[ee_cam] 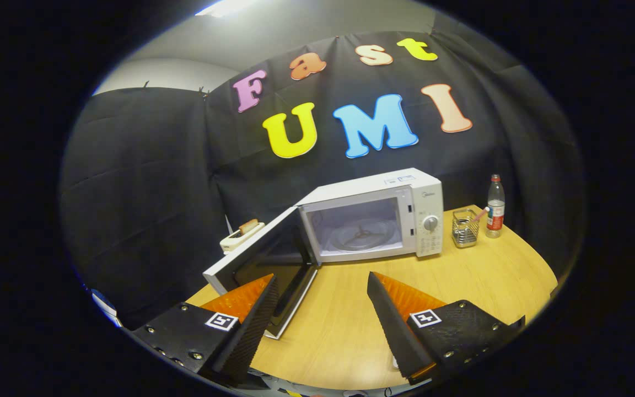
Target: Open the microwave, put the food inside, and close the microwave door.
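Observation:
A white microwave stands on the wooden table, beyond my fingers. Its door is swung wide open to the left, and the cavity with its glass turntable holds nothing. A small white tray with a brown piece of food sits behind the open door, left of the microwave. My gripper is open, with nothing between its fingers. The left finger hangs just in front of the lower edge of the open door.
A wire holder and a clear bottle with a red label stand right of the microwave. The rounded table edge runs close behind my fingers.

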The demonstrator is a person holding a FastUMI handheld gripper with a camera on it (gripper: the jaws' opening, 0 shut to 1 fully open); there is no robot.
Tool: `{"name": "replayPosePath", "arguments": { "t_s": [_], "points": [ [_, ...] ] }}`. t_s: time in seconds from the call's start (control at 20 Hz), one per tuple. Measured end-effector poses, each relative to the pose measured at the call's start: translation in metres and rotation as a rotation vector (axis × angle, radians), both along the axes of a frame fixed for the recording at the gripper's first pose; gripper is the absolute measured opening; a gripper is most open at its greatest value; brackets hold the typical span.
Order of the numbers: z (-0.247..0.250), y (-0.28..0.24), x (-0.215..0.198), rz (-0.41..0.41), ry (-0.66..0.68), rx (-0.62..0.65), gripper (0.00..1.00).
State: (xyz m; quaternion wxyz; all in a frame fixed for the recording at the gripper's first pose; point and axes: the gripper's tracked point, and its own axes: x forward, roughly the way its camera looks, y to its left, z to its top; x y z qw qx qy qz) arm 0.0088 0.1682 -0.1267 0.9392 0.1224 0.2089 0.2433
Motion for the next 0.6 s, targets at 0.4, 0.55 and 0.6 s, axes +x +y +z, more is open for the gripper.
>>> {"name": "replayPosePath", "arguments": {
  "t_s": [0.4, 0.55, 0.6],
  "points": [
    [-0.068, -0.081, 0.015, -0.106, 0.185, -0.005, 0.98],
    [-0.096, -0.102, 0.013, -0.145, 0.276, 0.016, 0.98],
    [-0.104, -0.105, 0.010, -0.154, 0.308, 0.025, 0.98]
  ]
}}
